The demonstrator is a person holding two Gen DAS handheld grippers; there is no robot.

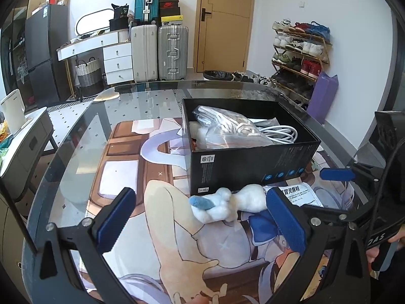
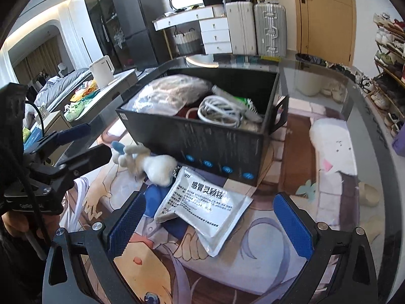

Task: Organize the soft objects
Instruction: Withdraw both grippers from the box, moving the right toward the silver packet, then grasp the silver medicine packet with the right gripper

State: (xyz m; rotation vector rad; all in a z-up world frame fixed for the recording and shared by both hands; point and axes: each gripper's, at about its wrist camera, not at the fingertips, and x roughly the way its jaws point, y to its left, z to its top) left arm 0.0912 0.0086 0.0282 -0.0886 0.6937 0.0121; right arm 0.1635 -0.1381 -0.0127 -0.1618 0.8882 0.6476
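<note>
A small white plush toy (image 1: 227, 204) with a blue part lies on the printed mat against the near wall of a black box (image 1: 253, 163). It also shows in the right wrist view (image 2: 154, 166). My left gripper (image 1: 202, 224) is open just in front of the toy, not touching it. A silver medicine sachet (image 2: 205, 209) lies on the mat before the black box (image 2: 215, 149). My right gripper (image 2: 207, 228) is open, its pads on either side of the sachet. The box holds a clear bag of fabric (image 1: 227, 129) and a white cable (image 1: 281, 133).
The glass table (image 1: 83, 136) carries an anime-print mat (image 1: 162, 228). A side table with a white kettle (image 1: 12, 112) stands to the left. Suitcases (image 1: 159, 50), a shoe rack (image 1: 301, 53) and a door stand behind the table.
</note>
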